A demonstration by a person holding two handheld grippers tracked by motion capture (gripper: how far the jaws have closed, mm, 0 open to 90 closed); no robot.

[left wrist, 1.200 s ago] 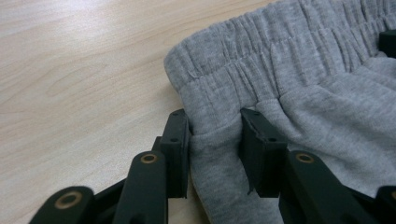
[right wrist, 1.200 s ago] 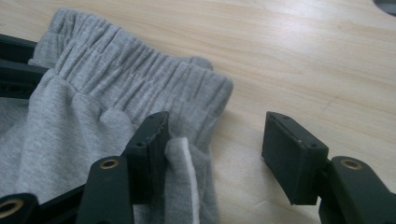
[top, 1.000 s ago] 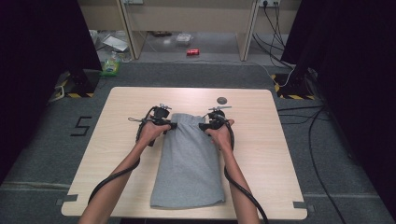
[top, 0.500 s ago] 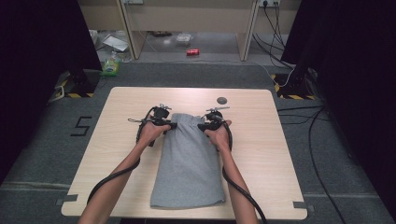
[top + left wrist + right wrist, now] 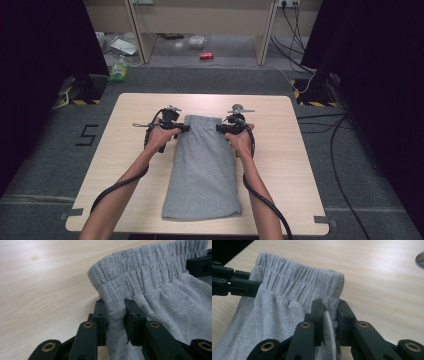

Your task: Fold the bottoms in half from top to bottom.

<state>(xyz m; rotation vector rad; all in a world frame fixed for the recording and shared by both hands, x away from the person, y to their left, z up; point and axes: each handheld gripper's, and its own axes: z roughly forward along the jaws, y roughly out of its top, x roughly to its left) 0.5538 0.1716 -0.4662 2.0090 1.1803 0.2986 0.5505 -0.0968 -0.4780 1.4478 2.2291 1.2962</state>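
**High view: both grippers pinch the waistband, ready to lift**

High view shows grey shorts (image 5: 202,170) lying flat at the middle of the table (image 5: 295,165), waistband at 12 o'clock and hem at 6 o'clock. The left gripper (image 5: 181,128) bites the waistband's 9 o'clock corner and the right gripper (image 5: 221,128) its 3 o'clock corner, so the two face each other across the elastic.

In the left gripper view, that gripper's jaws have just been closing and now clench a fold of cloth just below the waistband (image 5: 140,270). The right gripper view shows the same: its jaws have just been closing and now grasp the side seam under the elastic, with a white tag (image 5: 329,330) caught between them.

Judging from this, the step in hand is securing both corners before raising or folding the shorts. To do it well:

- The pinch should keep its full depth; the left grip holds little cloth and could slip if pulled sideways.
- Both hands should rise together and level, keeping the waistband lightly taut from 9 to 3 o'clock without stretching the elastic.
- The lift should go straight up before any swing, so the hem trails cleanly off the table instead of bunching.
- A small dark disc (image 5: 238,106) lies just beyond the right gripper at 12 o'clock; the cloth should stay off it.
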